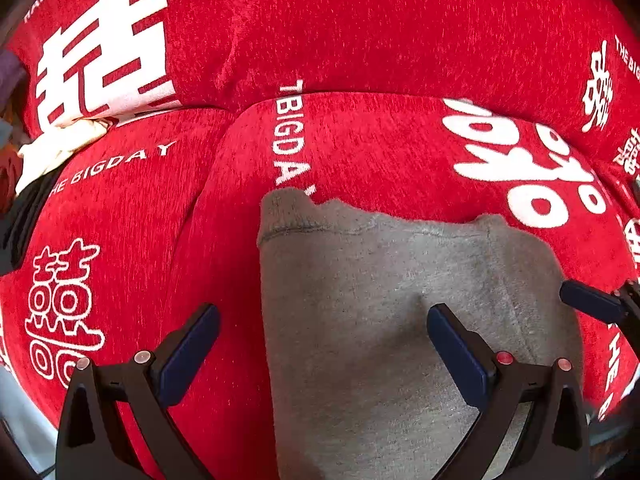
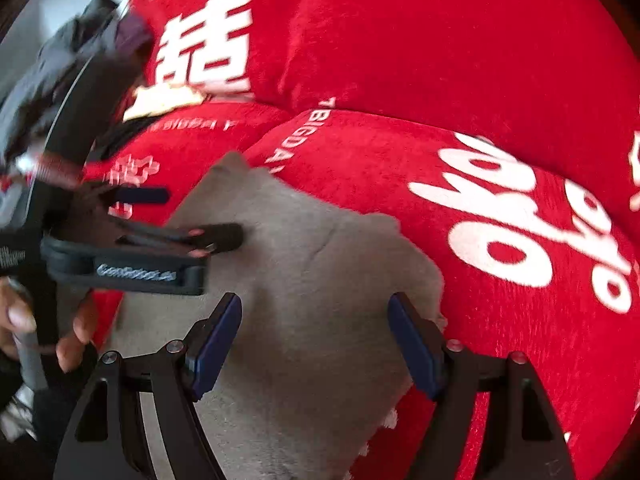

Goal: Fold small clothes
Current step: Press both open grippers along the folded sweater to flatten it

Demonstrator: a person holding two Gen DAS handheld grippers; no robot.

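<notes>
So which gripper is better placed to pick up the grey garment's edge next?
Probably the left gripper: its open jaws straddle the grey garment's side edge. The right gripper is open over the cloth's middle.

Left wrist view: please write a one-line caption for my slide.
Open left gripper above a flat grey fleece garment on a red sofa cover with white lettering.

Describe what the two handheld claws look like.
Both match. The left claw and right claw have black angular linkage arms, flat dark blue pads on the fingers, and small round pivot pins, some silvery, some red. In the right wrist view, white lettering marks the left claw's black body.
</notes>
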